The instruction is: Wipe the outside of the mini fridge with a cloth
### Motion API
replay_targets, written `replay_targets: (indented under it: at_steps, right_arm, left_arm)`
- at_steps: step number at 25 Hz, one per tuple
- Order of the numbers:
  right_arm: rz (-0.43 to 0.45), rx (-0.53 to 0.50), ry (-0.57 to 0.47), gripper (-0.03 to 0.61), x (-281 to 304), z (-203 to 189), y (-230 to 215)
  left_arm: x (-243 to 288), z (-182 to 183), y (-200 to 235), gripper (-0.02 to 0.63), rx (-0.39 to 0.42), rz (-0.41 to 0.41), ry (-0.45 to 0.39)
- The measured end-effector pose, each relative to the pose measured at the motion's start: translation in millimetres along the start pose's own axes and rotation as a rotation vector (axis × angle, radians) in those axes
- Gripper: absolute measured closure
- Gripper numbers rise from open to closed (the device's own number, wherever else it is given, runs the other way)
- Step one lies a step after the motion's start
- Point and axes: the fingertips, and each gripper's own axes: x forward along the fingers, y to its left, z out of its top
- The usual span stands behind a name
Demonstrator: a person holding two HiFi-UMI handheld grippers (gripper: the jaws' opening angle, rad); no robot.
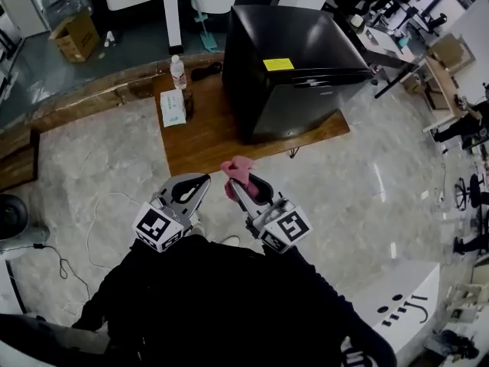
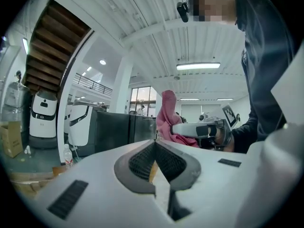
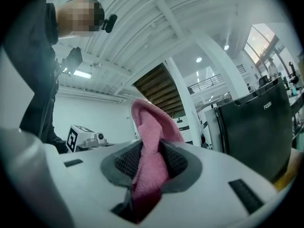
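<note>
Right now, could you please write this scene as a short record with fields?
left gripper: shut, empty
right gripper: shut on cloth
cloth: pink, sticks out past the jaws
fridge: black, door closed, on platform
contact: cloth apart from fridge, no wiping yet
bottle: upright, left of fridge

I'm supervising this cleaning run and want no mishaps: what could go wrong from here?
The pink cloth is pinched in the right claw by one bunched fold, so it might pull free under wiping pressure. The water bottle stands upright close beside the mini fridge; a sweep along that side could knock it over.
</note>
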Motion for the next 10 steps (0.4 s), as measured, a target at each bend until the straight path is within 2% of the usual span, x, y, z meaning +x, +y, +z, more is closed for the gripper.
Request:
replay_targets:
  at_steps: [5, 10]
  right_arm:
    - [0.008, -0.069, 0.046, 0.468, -12.1, -6.1, 5.8]
    - [0.009, -0.089, 0.066, 0.468, -25.8, -8.6, 9.7]
  left_arm:
    - [-2.9, 1.4, -10.2, 0.609, 0.003, 0.012, -0.003]
    - [-2.6, 4.4, -23.7, 0.609, 0.017, 0.0, -0.004]
